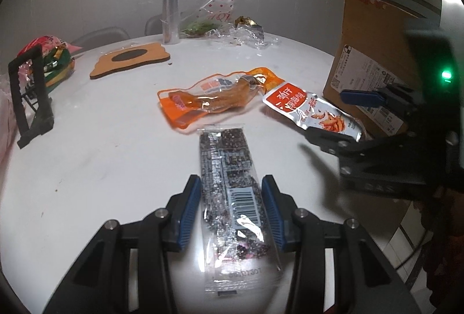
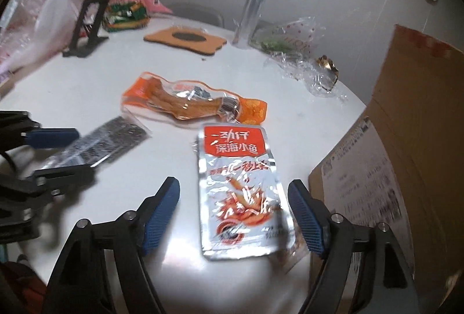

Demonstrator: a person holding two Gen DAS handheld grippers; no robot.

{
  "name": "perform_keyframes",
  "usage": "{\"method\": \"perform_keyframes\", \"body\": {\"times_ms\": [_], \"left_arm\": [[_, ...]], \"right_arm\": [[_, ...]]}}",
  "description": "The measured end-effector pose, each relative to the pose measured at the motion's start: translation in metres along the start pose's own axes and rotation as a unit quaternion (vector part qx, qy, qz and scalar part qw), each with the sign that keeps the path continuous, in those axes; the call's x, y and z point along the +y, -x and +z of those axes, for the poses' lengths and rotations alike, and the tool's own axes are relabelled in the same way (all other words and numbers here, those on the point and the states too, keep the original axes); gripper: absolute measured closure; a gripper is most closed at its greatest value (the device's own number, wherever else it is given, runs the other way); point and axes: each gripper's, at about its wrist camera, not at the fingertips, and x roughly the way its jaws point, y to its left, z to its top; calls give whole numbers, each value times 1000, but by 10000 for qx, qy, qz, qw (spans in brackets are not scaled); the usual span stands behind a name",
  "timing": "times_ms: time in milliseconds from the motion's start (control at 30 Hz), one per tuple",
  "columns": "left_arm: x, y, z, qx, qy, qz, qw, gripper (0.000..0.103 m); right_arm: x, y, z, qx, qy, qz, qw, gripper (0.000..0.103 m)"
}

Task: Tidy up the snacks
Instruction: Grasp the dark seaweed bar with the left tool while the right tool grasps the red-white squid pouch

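While the black folding stand [image 1: 30, 95] sits at the far left of the white round table [image 1: 95, 157] with a bag of wrapped sweets [image 1: 55, 59] behind it, the left gripper [image 1: 231, 211] straddles a clear packet of black sesame bars [image 1: 229, 189], its blue pads [image 1: 190, 211] parted on either side; whether they touch the wrapper is unclear. Beyond the packet's far end lies an orange chicken-foot pouch [image 1: 220, 95]. Right of that, a silver-and-red fish snack pouch [image 2: 239, 189] rests flat between the wide-open fingers [image 2: 306, 217] of the right gripper [image 2: 233, 215], held by neither. A cardboard box [image 2: 406, 125] stands at the table's right edge, just beside the pouch.
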Motion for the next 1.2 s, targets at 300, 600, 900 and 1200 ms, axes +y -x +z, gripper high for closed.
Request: {"method": "perform_keyframes", "body": {"times_ms": [300, 600, 900, 1200], "left_arm": [[1, -4, 4, -1, 18, -87, 10000, 63], [3, -3, 4, -24, 119, -103, 9999, 63], [5, -2, 3, -22, 126, -140, 9998, 63], [5, -2, 2, -38, 143, -119, 9998, 63]], "right_arm": [[-6, -22, 9, 295, 3, 202, 9994, 28], [-10, -6, 5, 68, -285, 528, 9982, 39], [5, 20, -5, -13, -240, 1091, 9937, 85], [-14, -6, 3, 139, -341, 709, 9968, 38]]}}
